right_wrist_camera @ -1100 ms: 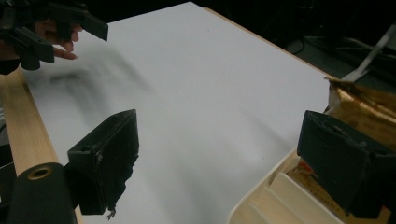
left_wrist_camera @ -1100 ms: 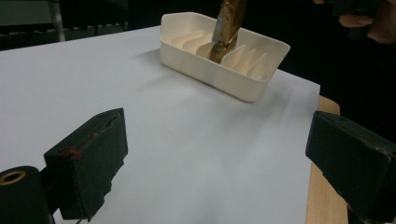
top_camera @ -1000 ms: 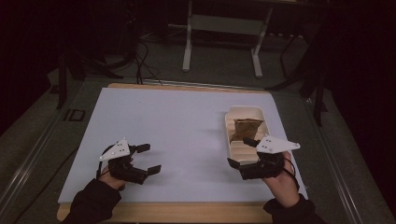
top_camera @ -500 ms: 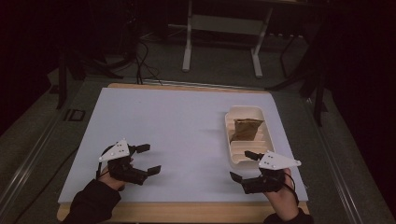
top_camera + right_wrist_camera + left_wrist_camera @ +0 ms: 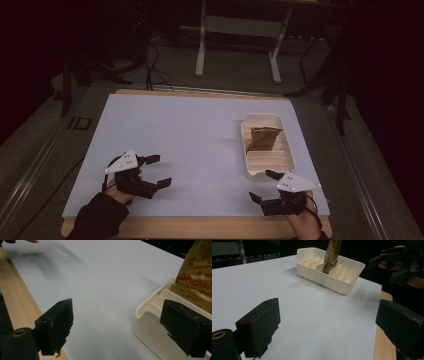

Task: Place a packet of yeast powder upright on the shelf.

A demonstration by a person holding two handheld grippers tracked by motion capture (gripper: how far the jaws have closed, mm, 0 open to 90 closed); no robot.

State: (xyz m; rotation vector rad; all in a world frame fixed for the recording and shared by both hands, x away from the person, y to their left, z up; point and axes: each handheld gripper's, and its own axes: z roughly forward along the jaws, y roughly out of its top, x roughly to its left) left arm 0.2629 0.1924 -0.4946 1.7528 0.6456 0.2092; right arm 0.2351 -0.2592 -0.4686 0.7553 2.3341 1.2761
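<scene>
A cream slotted rack [image 5: 270, 168] [image 5: 342, 286] [image 5: 150, 325] sits at the right of the white table top. A gold-brown packet [image 5: 262, 137] [image 5: 331, 255] [image 5: 197, 282] stands in one of its far slots, with red lettering visible in the right gripper view. My right gripper [image 5: 266, 187] [image 5: 125, 327] is open near the table's front edge, just in front of the rack's near end, with nothing between its jaws. At the front left my left gripper [image 5: 159, 171] [image 5: 329, 325] is open over bare table, also empty.
The white sheet [image 5: 190, 145] covers a wooden table whose edge [image 5: 200, 227] shows along the front. Dark floor, cables and a metal stand's legs [image 5: 237, 47] lie beyond the far edge. The far hand and gripper [image 5: 402, 265] appear at the right of the left gripper view.
My right gripper has drawn back from over the rack toward the front edge of the table, leaving the packet standing in the rack. The left gripper has stayed put.
</scene>
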